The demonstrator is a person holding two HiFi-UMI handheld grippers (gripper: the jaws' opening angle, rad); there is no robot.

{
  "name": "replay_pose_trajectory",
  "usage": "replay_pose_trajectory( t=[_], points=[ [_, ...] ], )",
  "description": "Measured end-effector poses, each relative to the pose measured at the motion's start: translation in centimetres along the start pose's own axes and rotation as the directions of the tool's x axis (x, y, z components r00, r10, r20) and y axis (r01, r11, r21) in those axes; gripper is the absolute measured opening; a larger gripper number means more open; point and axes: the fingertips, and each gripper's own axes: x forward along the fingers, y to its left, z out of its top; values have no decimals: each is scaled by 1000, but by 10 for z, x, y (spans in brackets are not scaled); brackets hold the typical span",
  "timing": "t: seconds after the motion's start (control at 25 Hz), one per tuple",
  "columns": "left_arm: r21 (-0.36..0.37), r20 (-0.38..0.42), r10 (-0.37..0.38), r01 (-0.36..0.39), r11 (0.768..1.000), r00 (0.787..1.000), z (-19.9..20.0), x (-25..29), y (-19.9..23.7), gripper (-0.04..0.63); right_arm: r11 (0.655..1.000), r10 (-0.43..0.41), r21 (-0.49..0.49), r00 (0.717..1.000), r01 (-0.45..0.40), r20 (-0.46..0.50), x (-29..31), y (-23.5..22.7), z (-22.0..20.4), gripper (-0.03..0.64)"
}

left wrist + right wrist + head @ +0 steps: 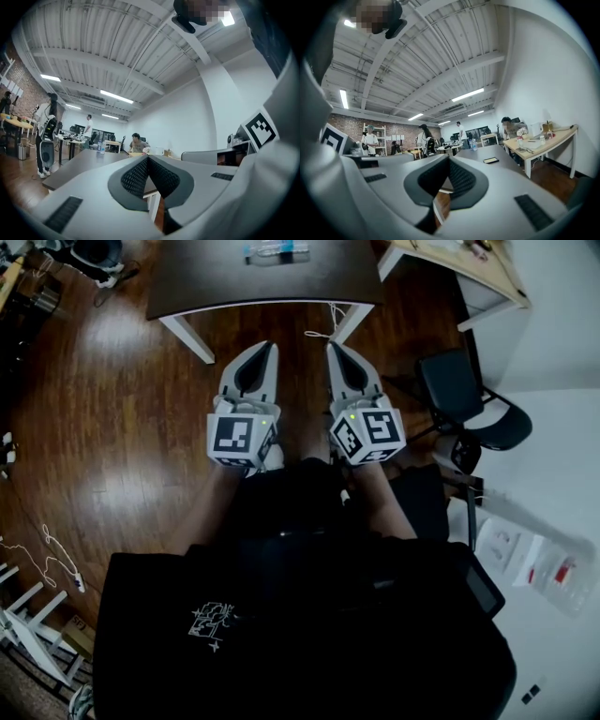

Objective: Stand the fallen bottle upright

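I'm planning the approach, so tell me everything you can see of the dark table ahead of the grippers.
The table has a smooth, dark brown top with rounded corners, carried on white angled legs on the wooden floor. Clear bottles with blue on them rest toward its far side; their pose is unclear. A small flat dark object also lies on top. The left gripper and right gripper, both shut, are short of its near edge.

Your bottle (pixel 274 251) is clear plastic w/ a blue label. It looks to be lying on its side on the far part of the dark table (pixel 216 282), long axis approx. left-right in head view. It's small & distant; can't tell which end has the cap.
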Motion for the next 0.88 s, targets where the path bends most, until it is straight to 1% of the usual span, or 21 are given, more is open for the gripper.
replay_pose_trajectory(
  t=[0.24,0.44,0.68,0.88],
  points=[
    [-1,-3,-1,1,1000,1000,0,30,26,-2,1000,0,-8,1000,0,-11,41,-11,5,23],
    [-14,-21,24,-24,1000,999,-8,60,47,0,1000,15,-1,1000,-15,-18,75,-32,1,23],
    [-8,-24,56,-56,998,998,-6,122,68,-2,999,54,-2,998,-54,-21,133,-74,6,23],
    [-7,-47,107,-107,994,993,-3,178,83,-1,995,103,-5,994,-104,-40,181,-109,16,23]
  ],
)
